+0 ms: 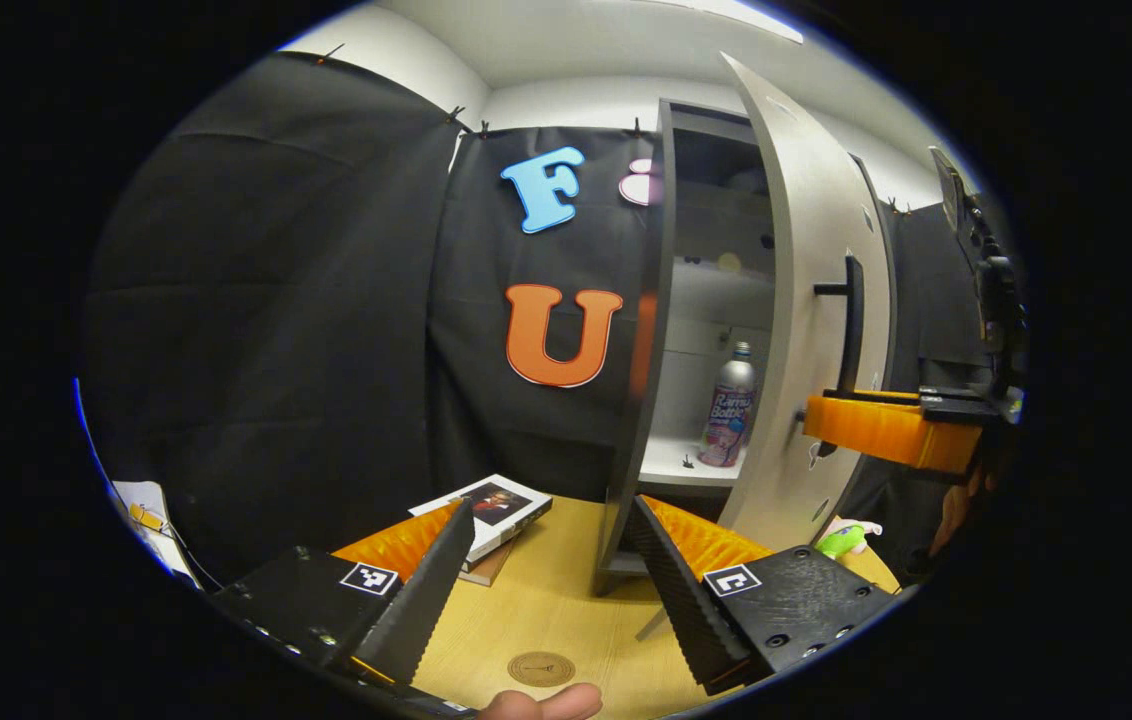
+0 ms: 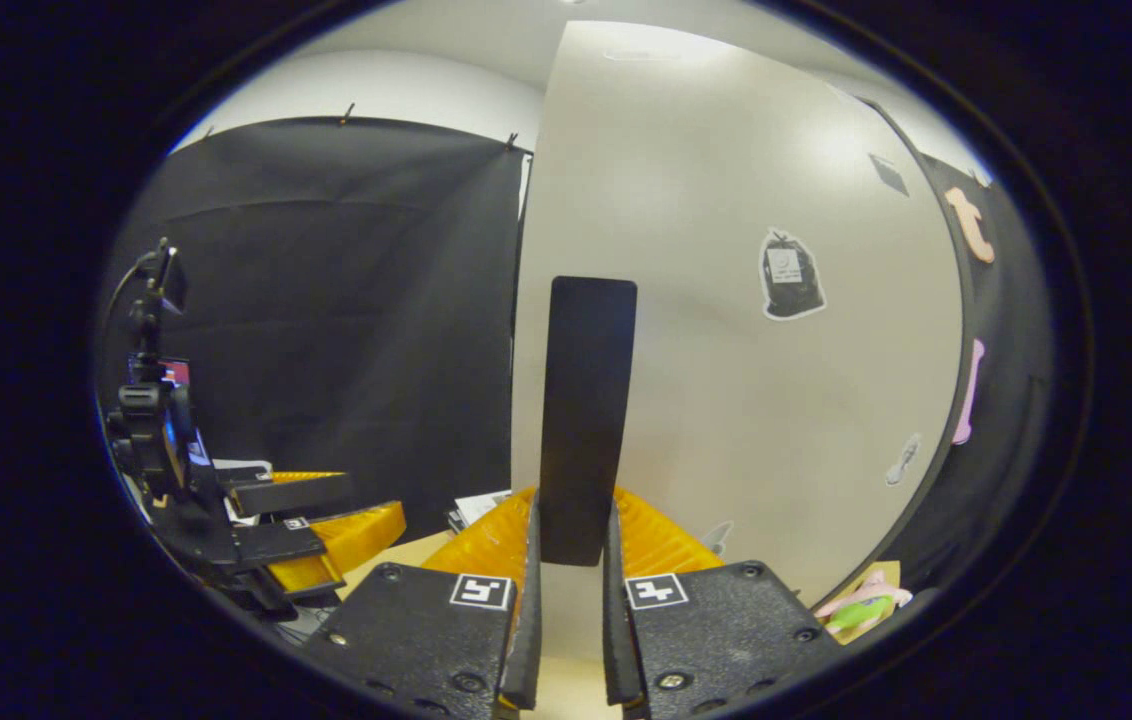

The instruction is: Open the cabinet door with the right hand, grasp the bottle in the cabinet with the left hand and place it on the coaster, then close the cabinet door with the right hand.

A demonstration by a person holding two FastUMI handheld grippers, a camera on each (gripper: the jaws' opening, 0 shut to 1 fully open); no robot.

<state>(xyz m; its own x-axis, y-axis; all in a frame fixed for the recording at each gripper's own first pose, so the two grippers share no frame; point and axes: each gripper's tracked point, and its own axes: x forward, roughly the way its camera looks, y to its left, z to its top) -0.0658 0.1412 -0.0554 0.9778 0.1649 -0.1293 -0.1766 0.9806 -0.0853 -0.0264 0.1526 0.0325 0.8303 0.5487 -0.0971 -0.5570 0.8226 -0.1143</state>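
Now silver bottle (image 1: 728, 408) w/ pink label upright in cabinet; right jaws pinch door handle (image 2: 586, 420), left jaws spread

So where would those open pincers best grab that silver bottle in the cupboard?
Around the bottle body's straight middle, below the narrow neck, coming straight in from the front through the gap left by the open cabinet door. It stands upright near the shelf's edge, so the left gripper jaws can straddle its sides.

The bottle (image 1: 728, 408) carries pink lettering, too small and blurred to read.
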